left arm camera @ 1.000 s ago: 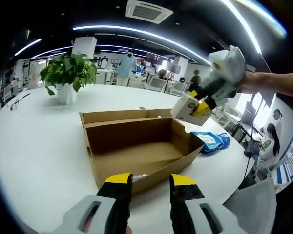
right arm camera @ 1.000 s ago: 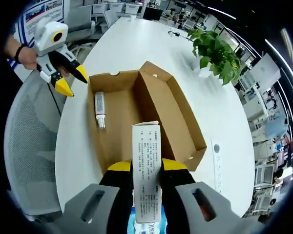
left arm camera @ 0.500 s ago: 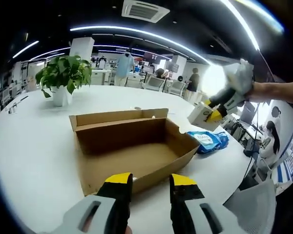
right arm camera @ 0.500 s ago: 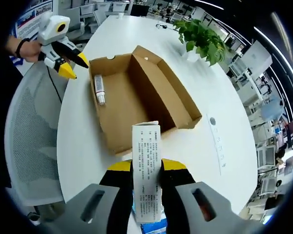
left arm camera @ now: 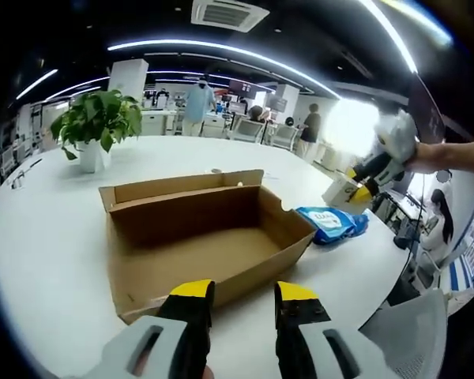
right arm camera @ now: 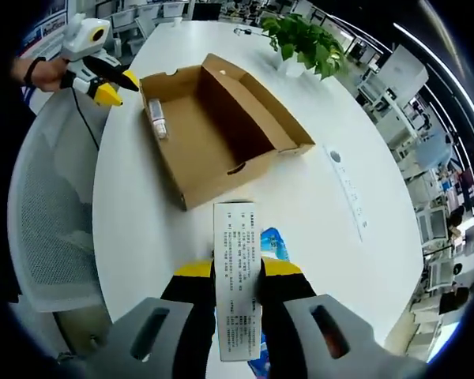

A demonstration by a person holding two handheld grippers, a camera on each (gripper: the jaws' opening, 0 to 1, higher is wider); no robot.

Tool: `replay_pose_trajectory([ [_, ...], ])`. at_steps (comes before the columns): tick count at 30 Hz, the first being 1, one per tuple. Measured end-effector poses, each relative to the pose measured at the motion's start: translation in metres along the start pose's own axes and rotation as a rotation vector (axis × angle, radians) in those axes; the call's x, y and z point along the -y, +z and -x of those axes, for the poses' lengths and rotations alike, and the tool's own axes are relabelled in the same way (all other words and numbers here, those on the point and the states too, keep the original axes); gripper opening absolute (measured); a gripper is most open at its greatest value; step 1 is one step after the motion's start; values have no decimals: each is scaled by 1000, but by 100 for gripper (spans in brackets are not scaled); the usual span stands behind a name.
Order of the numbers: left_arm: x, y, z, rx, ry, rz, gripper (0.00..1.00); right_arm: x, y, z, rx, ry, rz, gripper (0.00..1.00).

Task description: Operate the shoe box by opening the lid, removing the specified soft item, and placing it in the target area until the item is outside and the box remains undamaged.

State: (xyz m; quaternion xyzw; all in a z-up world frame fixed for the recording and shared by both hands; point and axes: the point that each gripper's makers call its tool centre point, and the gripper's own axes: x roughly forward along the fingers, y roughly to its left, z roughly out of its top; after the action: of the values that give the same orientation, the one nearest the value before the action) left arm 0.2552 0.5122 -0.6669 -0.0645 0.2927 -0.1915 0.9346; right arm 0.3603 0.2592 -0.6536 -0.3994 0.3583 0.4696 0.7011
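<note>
Right gripper [right arm camera: 236,268]: we clamp the slim white printed carton [right arm camera: 237,272], long axis along the jaws.
Drop spot: crumpled blue plastic pack [right arm camera: 272,245] directly beneath, past the open brown cardboard shoe box [right arm camera: 197,138].
Left gripper [left arm camera: 243,290]: narrowly parted, empty.

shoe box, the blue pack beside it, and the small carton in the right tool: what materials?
Shoe box: plain brown cardboard, matte, with raw cut edges and folded flaps. Blue pack: looks like soft glossy plastic film, wrinkled with highlights and printed; contents cannot be told. Small carton: thin white paperboard, smooth, with fine printed text and crisp folded edges, clamped by the right tool.
</note>
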Motion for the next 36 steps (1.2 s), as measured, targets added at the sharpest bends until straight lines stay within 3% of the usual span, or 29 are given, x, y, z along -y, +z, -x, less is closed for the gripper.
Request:
replay_pose_trajectory([
  [12, 12, 1, -8, -9, -9, -11, 31, 8, -48, 18, -32, -17, -38, 18],
  [25, 19, -2, -12, -14, -4, -7, 31, 21, -125, 41, -101, -41, -117, 18],
  [36, 22, -3, -13, -25, 12, -11, 31, 34, -167, 54, -128, -67, -179, 18],
])
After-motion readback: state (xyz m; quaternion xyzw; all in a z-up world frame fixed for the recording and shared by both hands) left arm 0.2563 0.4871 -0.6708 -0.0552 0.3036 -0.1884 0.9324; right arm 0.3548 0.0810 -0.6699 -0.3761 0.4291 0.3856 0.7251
